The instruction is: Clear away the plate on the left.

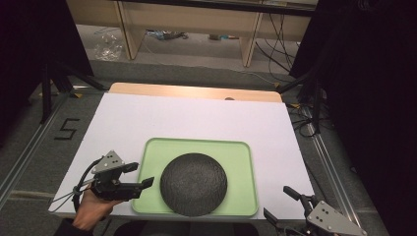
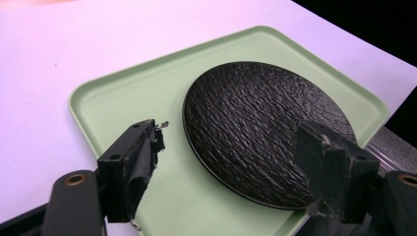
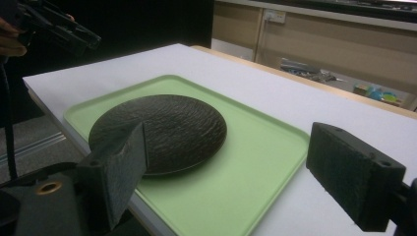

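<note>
Both grippers, left (image 1: pixel 141 174) and right (image 1: pixel 277 202), gape empty (2 jaws each); the black plate (image 1: pixel 193 184), probably slick-rimmed, may skid across the green tray (image 1: pixel 147 157).

The right gripper (image 1: pixel 287 204) is getting cut off at the bottom right of the high view — its hand is hiding below the edge. In the left gripper view, one jaw is covering the lower right bit of the black plate (image 2: pixel 260 128).
</note>
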The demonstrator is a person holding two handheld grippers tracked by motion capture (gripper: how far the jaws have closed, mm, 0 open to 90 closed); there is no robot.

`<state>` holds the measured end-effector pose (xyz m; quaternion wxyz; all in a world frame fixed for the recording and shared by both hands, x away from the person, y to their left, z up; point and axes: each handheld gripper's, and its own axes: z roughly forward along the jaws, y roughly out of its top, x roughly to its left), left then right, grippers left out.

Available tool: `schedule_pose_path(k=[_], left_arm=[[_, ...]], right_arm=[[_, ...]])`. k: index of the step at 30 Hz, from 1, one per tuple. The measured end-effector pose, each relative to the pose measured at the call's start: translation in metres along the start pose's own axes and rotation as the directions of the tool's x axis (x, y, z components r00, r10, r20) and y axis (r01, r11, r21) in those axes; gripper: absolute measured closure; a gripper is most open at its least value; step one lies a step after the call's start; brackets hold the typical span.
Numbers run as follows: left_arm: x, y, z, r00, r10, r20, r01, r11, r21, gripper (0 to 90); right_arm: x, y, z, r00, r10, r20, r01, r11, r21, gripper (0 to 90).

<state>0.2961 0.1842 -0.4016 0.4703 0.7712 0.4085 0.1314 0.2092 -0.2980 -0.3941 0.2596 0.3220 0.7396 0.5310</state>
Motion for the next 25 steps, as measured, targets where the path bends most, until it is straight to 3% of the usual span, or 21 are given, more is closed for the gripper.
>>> schedule_pose_path(k=[12, 15, 16, 17, 19, 21, 22, 25], left_arm=[[-0.012, -0.004, -0.008, 0.9997, 0.021, 0.008, -0.021, 0.9998, 0.002, 24.3], [-0.011, -0.006, -0.007, 0.9997, 0.026, -0.002, -0.026, 0.9995, 0.016, 24.3], [-0.009, -0.006, -0.009, 0.999, 0.045, -0.004, -0.045, 0.9982, 0.04, 24.2], [-0.01, -0.006, -0.006, 0.9999, 0.015, -0.004, -0.015, 0.9996, 0.023, 24.2], [-0.009, -0.007, -0.005, 0.9999, 0.001, -0.016, -0.001, 0.9997, 0.026, 24.1], [-0.007, -0.007, -0.006, 0.9998, 0.011, -0.017, -0.01, 0.9992, 0.039, 24.1], [-0.008, -0.007, -0.005, 0.9998, -0.005, -0.02, 0.006, 0.9996, 0.026, 24.1], [-0.007, -0.007, -0.005, 0.9998, -0.009, -0.02, 0.01, 0.9994, 0.034, 23.9]], right_arm=[[0.0, 0.0, 0.0, 1.0, -0.003, -0.003, 0.003, 1.0, -0.003, 16.7], [0.0, 0.0, 0.0, 1.0, -0.003, -0.005, 0.003, 1.0, -0.004, 16.7], [0.0, 0.0, 0.0, 1.0, -0.006, -0.005, 0.006, 1.0, -0.005, 16.7], [0.0, 0.0, 0.0, 1.0, -0.006, -0.005, 0.006, 1.0, -0.005, 16.7], [0.0, 0.0, -0.001, 1.0, -0.005, -0.008, 0.005, 1.0, 0.001, 16.7], [0.0, 0.0, -0.001, 1.0, -0.004, -0.007, 0.004, 1.0, 0.001, 16.7], [-0.001, 0.001, 0.0, 0.9998, -0.022, 0.001, 0.022, 1.0, -0.012, 16.7], [0.0, 0.0, 0.0, 1.0, -0.005, -0.005, 0.005, 1.0, -0.003, 16.7]])
